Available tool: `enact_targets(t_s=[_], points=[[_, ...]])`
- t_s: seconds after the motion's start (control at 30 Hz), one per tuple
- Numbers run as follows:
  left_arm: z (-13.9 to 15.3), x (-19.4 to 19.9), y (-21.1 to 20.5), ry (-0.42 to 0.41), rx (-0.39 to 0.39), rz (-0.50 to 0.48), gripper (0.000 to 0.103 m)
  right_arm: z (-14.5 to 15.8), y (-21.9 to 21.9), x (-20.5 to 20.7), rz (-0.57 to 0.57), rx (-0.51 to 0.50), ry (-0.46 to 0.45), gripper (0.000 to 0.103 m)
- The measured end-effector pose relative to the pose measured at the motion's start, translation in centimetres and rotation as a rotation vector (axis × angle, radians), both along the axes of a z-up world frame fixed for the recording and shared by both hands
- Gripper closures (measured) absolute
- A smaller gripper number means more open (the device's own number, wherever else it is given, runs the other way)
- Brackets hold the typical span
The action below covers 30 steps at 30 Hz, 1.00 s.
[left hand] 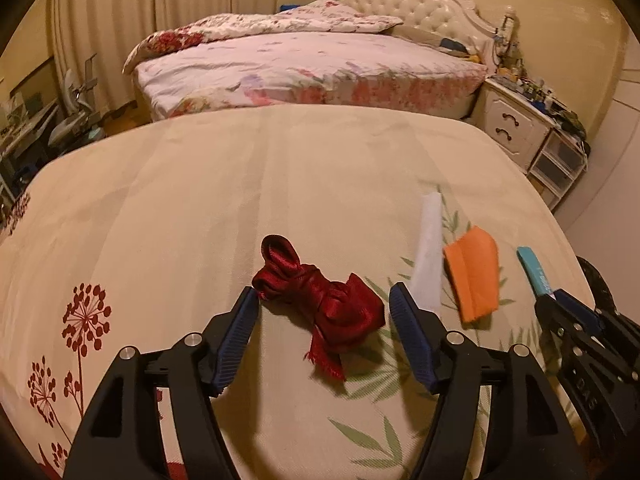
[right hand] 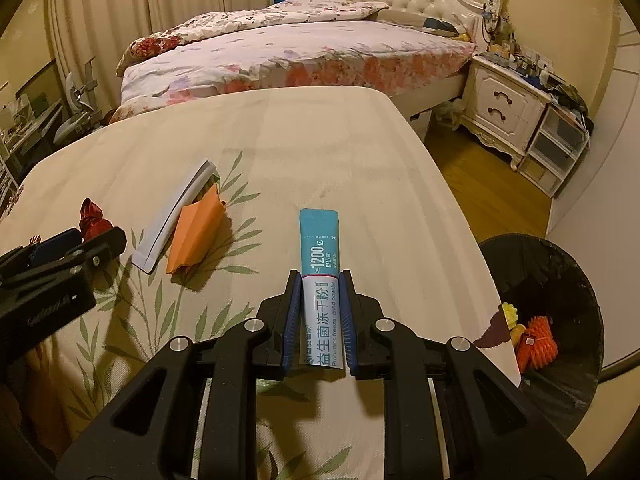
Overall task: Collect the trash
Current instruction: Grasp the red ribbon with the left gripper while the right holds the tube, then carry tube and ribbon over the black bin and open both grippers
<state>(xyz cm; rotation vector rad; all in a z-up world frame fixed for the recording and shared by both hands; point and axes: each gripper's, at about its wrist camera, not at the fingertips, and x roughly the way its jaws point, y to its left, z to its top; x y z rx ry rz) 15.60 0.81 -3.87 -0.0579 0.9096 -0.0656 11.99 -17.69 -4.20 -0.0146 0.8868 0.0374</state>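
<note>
My right gripper (right hand: 319,280) is shut on a teal and white powder sachet (right hand: 320,256), held just above the cloth-covered table (right hand: 320,140); the sachet also shows in the left wrist view (left hand: 532,268). My left gripper (left hand: 324,300) is open, its fingers on either side of a knotted dark red ribbon (left hand: 320,300) lying on the table. A white strip wrapper (left hand: 428,256) and a folded orange paper (left hand: 474,276) lie right of the ribbon; they also show in the right wrist view, wrapper (right hand: 172,220) and paper (right hand: 196,232).
A black-lined trash bin (right hand: 560,320) with orange and yellow scraps inside stands on the floor beyond the table's right edge. A bed (right hand: 288,56) lies behind the table, a white nightstand (right hand: 504,104) and plastic drawers (right hand: 556,148) at the right.
</note>
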Motion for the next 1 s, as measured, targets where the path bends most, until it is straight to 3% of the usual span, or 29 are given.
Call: enact_targets(t_s=[0.1,0.2,0.27,0.47,1.0], points=[[0.1,-0.1,0.4,-0.006,-0.007,0.009,0.042,0.0,0.1,0.0,0.001,0.001,0.0,0.084],[0.2,-0.4,0.4,-0.018,0.0,0.008,0.057,0.0,0.1,0.0,0.001,-0.001,0.0,0.084],[0.2,-0.6,0.6,-0.025,-0.014,0.001,0.074,0.0,0.1,0.0,0.001,-0.005,0.0,0.084],[0.3,-1.0,1.3,-0.026,-0.044,-0.02,0.08,0.1,0.2,-0.1,0.004,-0.012,-0.002,0.085],[0.6,-4.2,0.7,-0.052,-0.027,-0.096,0.08,0.0,0.1,-2.4,-0.005,0.0,-0.006,0.086]])
